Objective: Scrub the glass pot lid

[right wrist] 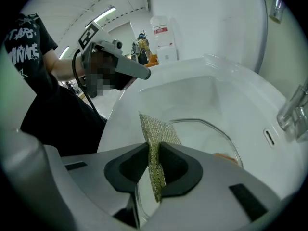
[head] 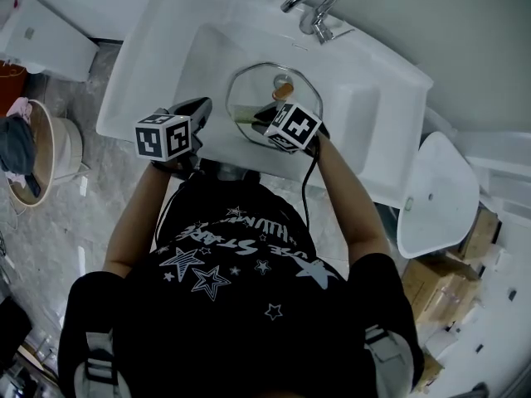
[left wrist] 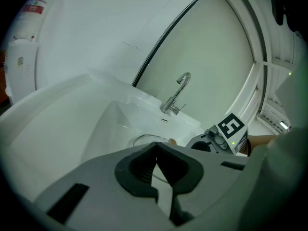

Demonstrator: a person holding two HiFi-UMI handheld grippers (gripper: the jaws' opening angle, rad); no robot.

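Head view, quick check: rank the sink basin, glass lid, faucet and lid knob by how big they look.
1. Sink basin, clearly largest.
2. Glass lid, lying inside the basin, partly covered.
3. Faucet.
4. Lid knob, smallest.

Black T-shirt (head: 241, 305), lower centre – white stars, white lettering, short sleeves. Left gripper (left wrist: 155, 150), right gripper (right wrist: 153, 148): grey shells, black pads (left wrist: 137, 170). Left marker cube (head: 163, 137), right marker cube (head: 294, 127) black-white, mid-frame – black cable (head: 305, 191) below right one.
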